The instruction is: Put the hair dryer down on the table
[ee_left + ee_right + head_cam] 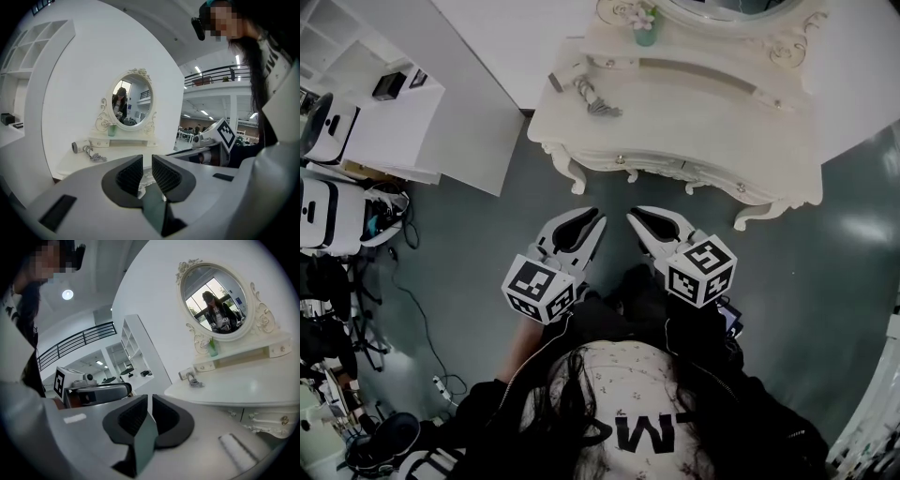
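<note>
My left tongs (596, 223) and right tongs (635, 221) were each closed to a narrow gap, empty, short of the cream carved counter (703, 127). The small white plastic hair dryer (568, 77) lay on its left end, its grey cord (600, 106) bunched beside it. Judged light, rigid and smooth: grip the barrel, not the cord.

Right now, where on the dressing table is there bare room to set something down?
The tabletop is bare across its middle and right, from the hair dryer to the right edge, in front of the shelf. The left end is crowded: the hair dryer and its cord lie there. A cup stands on the shelf.
</note>
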The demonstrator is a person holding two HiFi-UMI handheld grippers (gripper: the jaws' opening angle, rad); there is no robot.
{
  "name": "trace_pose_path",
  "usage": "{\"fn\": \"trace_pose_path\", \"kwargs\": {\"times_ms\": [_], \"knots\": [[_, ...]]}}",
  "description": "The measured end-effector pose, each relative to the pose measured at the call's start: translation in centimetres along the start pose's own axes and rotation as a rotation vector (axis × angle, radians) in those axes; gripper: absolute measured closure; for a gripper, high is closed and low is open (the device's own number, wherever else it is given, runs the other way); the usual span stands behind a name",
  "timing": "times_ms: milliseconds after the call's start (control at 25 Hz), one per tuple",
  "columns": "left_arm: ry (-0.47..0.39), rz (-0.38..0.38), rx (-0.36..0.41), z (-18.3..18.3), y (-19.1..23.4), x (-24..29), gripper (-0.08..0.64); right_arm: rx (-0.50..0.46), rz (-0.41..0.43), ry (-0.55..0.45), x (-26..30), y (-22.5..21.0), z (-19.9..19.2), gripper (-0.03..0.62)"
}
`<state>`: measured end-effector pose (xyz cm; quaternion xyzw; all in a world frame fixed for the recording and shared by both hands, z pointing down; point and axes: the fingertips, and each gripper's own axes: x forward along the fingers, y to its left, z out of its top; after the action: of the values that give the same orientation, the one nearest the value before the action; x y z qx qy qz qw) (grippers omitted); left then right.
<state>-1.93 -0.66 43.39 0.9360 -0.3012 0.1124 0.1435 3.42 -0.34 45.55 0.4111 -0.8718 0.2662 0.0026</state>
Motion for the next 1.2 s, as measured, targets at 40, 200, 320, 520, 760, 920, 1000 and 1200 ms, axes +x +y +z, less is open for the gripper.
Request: {"fn": "trace_pose_path", "kwargs": {"times_ms": [40,200,320,520,760,920,1000,1200], "knots": [[0.0,-0.002,0.0,-0.1,0.1,-0.5,0.502,-0.003,-0.001,0.0,0.2,0.5,-0.1,0.551],[-0.011,-0.004,0.0,-0.6,1.0,-3.2,0.502,-0.014,0.004,0.007,1.4,3.0,-1.3,0.551],[-0.019,-0.012,-0.002,-1.2,1.4,-5.2,0.502,-0.025,0.003,0.017,2.1,5.2,-2.3,0.551],[-0.04,-0.023,-0.011,-2.1,2.3,-9.5,0.502,-0.031,-0.012,0.026,3.4,9.2,-4.1,0.551],[-0.052,-0.036,-0.014,-3.5,3.0,-13.9,0.502,-0.009,-0.024,0.024,4.4,13.5,-6.4,0.562],[-0.06,-0.048,-0.014,-4.3,3.1,-15.9,0.502,-0.011,-0.027,0.03,4.8,15.7,-7.8,0.568],[-0.067,-0.054,-0.013,-4.6,3.2,-16.6,0.502,-0.016,-0.031,0.032,4.9,16.4,-8.3,0.568],[-0.076,-0.067,-0.017,-5.2,3.2,-17.9,0.502,-0.021,-0.041,0.035,4.8,17.6,-9.2,0.577]]}}
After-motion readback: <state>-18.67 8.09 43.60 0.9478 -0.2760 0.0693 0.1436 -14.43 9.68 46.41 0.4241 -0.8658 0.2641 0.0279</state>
